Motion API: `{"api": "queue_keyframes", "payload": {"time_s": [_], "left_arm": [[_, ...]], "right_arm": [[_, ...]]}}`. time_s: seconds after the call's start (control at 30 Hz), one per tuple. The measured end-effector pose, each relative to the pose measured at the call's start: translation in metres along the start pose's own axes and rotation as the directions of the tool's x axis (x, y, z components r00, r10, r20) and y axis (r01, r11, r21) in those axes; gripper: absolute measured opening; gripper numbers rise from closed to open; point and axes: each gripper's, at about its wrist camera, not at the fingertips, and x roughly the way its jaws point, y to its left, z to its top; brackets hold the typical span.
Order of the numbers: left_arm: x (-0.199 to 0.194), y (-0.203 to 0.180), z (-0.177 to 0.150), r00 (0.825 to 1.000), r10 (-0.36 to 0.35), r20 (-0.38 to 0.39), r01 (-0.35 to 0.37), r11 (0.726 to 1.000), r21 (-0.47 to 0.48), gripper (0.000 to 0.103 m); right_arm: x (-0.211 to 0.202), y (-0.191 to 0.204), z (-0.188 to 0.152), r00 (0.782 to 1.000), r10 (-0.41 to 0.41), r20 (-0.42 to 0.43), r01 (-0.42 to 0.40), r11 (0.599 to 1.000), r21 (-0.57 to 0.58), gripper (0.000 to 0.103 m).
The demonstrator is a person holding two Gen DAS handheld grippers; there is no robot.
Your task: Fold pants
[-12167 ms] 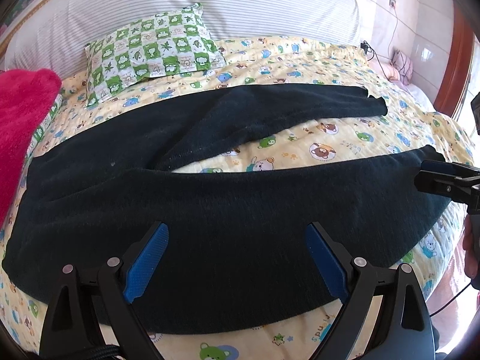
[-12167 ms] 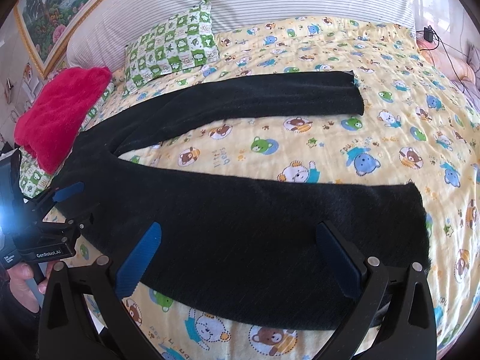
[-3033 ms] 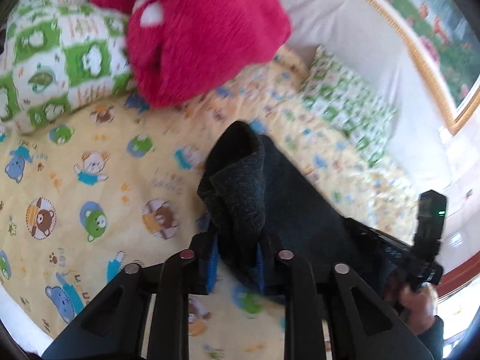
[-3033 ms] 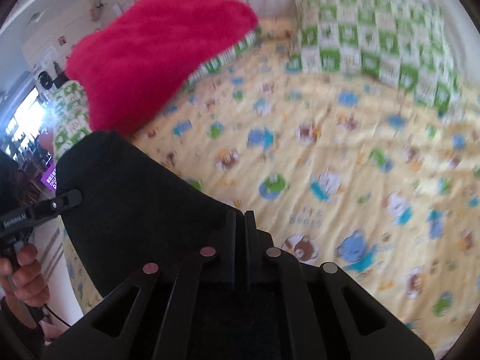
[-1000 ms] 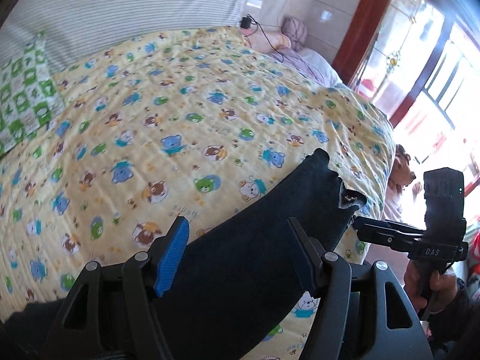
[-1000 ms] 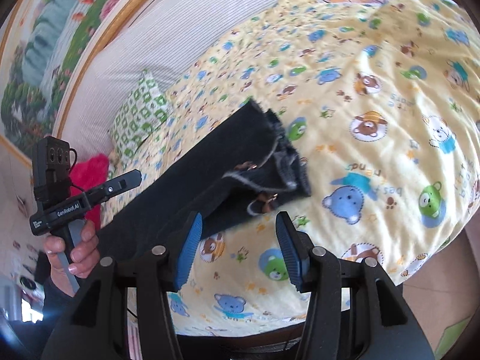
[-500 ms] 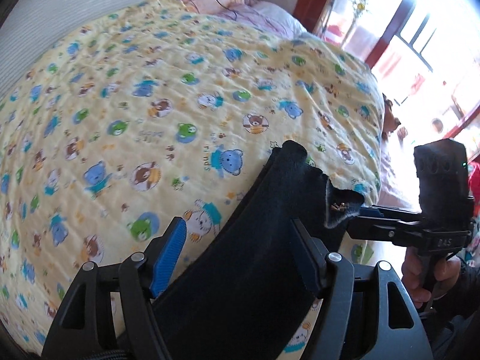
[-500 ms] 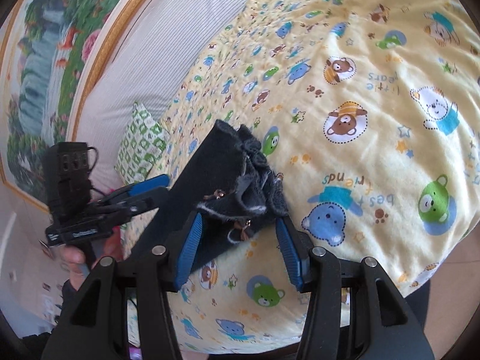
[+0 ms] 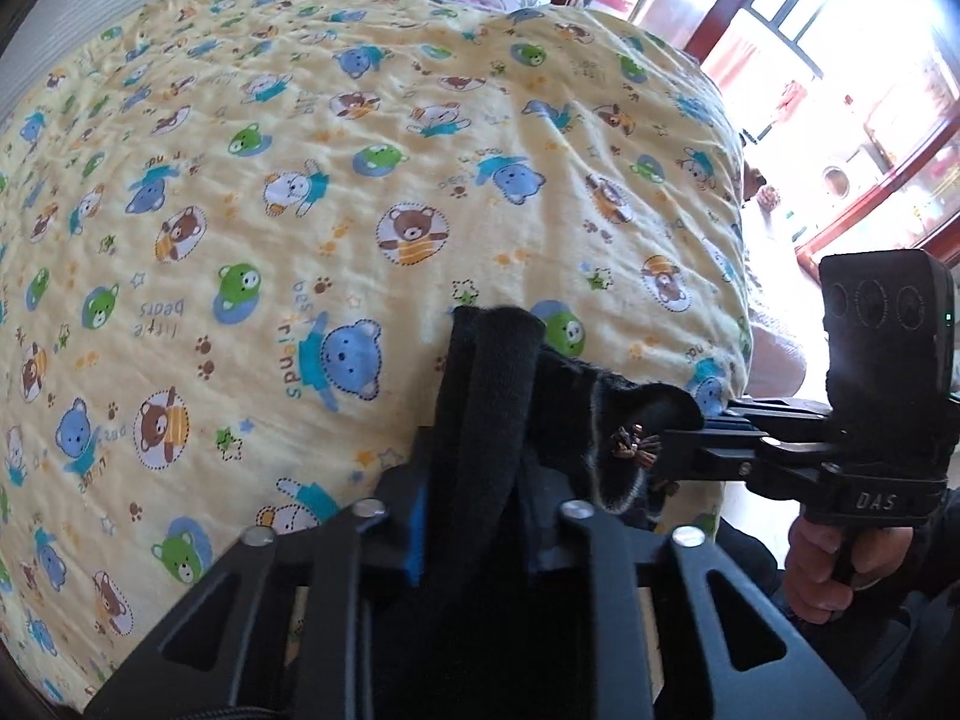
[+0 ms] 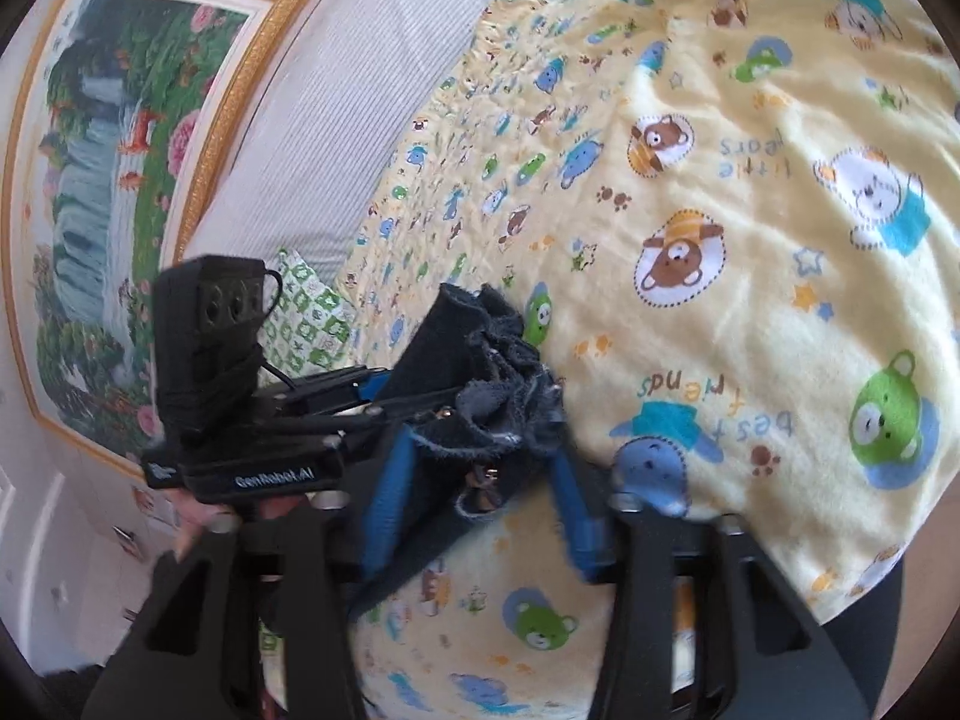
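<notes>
The black pants [image 9: 492, 396] lie folded lengthwise on the bed, their frayed leg ends near the bed's edge. My left gripper [image 9: 474, 468] is shut on one side of the leg ends, with cloth bunched between the blue pads. My right gripper [image 10: 480, 474] holds the frayed hem [image 10: 498, 396] between its blue pads with the jaws partly closed around it. The right gripper also shows in the left wrist view [image 9: 720, 450], pinching the hem corner from the right. The left gripper shows in the right wrist view [image 10: 372, 390].
A yellow quilt with cartoon bears [image 9: 360, 180] covers the bed and drops off at the near edge. A striped headboard cushion [image 10: 372, 96] and a green checked pillow [image 10: 306, 312] lie at the far end. A framed painting [image 10: 120, 180] hangs behind. A bright window [image 9: 840, 60] is at the right.
Both grippers have closed on the pants' leg ends; half a second ago they were open on either side of the cloth. Both have moved in closer to the hem.
</notes>
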Motion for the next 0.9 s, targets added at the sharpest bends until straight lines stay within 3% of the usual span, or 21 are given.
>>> {"api": "queue_keyframes", "payload": {"time_s": [0.07, 0.23, 0.43, 0.67, 0.9], "left_arm": [[-0.001, -0.002, 0.005, 1.000, 0.005, 0.009, -0.005, 1.000, -0.001, 0.012], [-0.016, -0.005, 0.026, 0.996, 0.014, 0.084, -0.013, 1.000, -0.020, 0.010], [-0.031, 0.012, 0.012, 0.988, -0.061, 0.140, 0.072, 0.995, -0.073, 0.010], [-0.071, 0.009, -0.010, 0.965, -0.087, 0.246, 0.111, 0.990, -0.085, 0.010], [-0.112, 0.003, -0.045, 0.925, -0.068, 0.374, 0.117, 0.987, -0.111, 0.010]], "right_arm": [[-0.003, -0.003, 0.001, 1.000, 0.014, 0.019, -0.013, 1.000, -0.008, 0.010], [-0.011, 0.002, 0.017, 0.998, 0.028, 0.054, -0.025, 0.998, -0.064, 0.009], [-0.011, 0.014, 0.025, 0.997, 0.064, 0.043, -0.059, 0.992, -0.111, 0.009], [-0.013, 0.047, 0.020, 0.984, 0.178, 0.017, -0.172, 0.968, -0.182, 0.009], [-0.008, 0.095, 0.008, 0.963, 0.263, -0.063, -0.270, 0.921, -0.281, 0.009]]}}
